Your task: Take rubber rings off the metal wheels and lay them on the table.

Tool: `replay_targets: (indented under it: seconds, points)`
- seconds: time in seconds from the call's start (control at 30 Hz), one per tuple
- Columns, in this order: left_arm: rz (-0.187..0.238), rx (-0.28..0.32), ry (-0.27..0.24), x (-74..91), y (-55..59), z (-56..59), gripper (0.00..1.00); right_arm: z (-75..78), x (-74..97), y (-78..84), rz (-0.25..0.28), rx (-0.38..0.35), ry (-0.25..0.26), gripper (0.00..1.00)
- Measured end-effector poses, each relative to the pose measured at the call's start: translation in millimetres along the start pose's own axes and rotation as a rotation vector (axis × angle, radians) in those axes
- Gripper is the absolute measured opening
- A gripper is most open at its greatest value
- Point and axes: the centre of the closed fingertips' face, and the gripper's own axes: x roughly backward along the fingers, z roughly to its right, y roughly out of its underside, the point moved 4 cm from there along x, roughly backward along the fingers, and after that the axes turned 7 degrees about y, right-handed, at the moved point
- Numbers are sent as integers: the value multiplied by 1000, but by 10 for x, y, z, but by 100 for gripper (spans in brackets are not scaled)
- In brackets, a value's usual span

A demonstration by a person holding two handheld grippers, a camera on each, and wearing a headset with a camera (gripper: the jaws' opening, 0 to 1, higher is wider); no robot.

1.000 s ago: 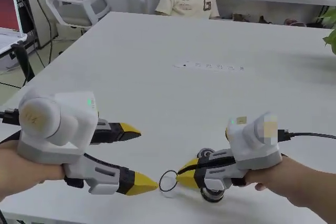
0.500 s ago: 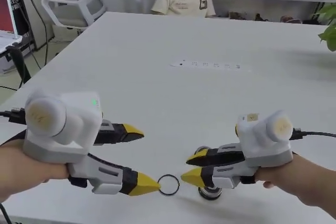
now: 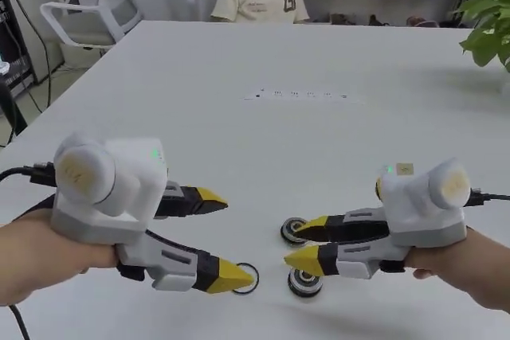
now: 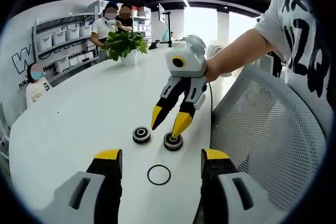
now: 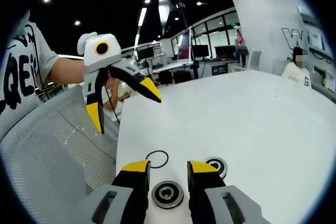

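On table [image 3: 319,141] — rubber ring [image 4: 158,174] loose, near 2 wheels [image 4: 142,135].

Right gripper [image 5: 169,167]: yellow-tipped jaws parted, nothing held. A round metal wheel with dark hub [image 5: 167,194] lies flat on the white table [image 5: 236,119], seen in the gap between the jaws. A second metal wheel [image 5: 218,165] sits partly behind one tip. A thin black rubber ring [image 5: 157,158] lies flat just beyond, touching neither wheel. The left gripper [image 5: 126,108] hangs above, jaws spread wide.
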Motion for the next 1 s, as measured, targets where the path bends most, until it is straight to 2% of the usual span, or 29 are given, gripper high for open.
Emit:
replay_targets:
  seconds: [0.3, 0.53, 0.83, 1.0]
  points:
    - [1, -9, 28, -188, -82, -6, 56, 53, 183, 13, 32, -8, 31, 28]
    - [-12, -5, 51, -340, -89, -5, 54, 76, 288, 131, 27, -21, 50, 29]
    - [-38, -6, 84, -534, -61, 36, 52, 53, 300, 314, 3, -24, 53, 29]
    - [-39, -6, 103, -634, -74, 56, 47, 34, 273, 414, -21, -15, 49, 29]
